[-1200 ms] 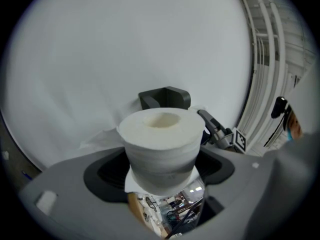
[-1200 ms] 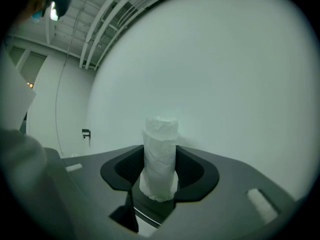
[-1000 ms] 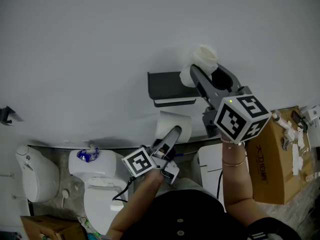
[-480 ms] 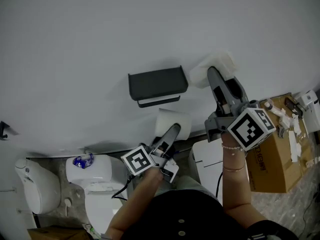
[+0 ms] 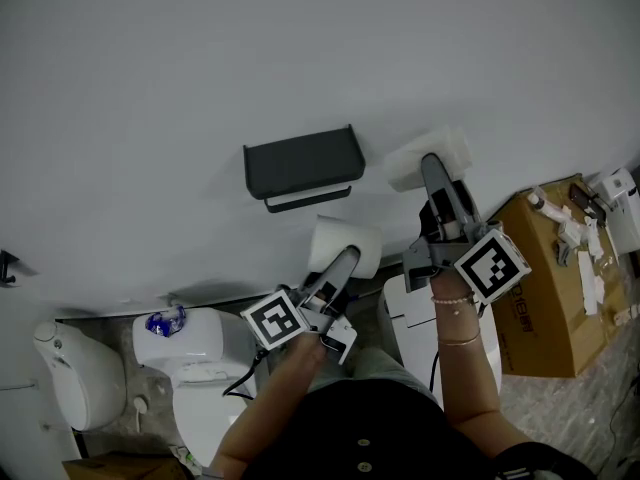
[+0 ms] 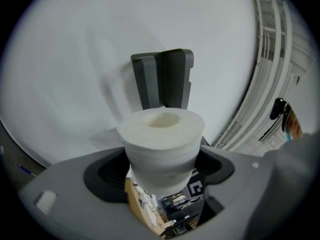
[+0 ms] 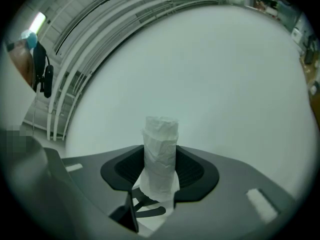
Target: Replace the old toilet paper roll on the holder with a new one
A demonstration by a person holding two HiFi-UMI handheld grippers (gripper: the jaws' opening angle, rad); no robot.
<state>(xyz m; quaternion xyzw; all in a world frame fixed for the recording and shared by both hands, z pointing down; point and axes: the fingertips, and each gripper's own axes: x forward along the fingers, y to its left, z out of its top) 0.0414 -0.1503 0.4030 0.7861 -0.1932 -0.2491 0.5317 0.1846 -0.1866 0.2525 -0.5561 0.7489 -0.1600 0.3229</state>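
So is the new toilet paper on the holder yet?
Not yet. Done: the wall holder is bare, and the skinny old roll is off it, clamped in the right gripper beside the holder. In hand: the left gripper grips the fat new roll just below the holder. Left: slide the new roll onto the holder and put the old roll somewhere.

The left hand-held gripper (image 6: 161,170) has a plump white toilet paper roll (image 6: 162,139) squeezed between its grey jaws, core hole facing the top of the frame. At twelve o'clock, behind the roll, a dark grey holder (image 6: 162,79) sits on the white wall (image 6: 70,59).
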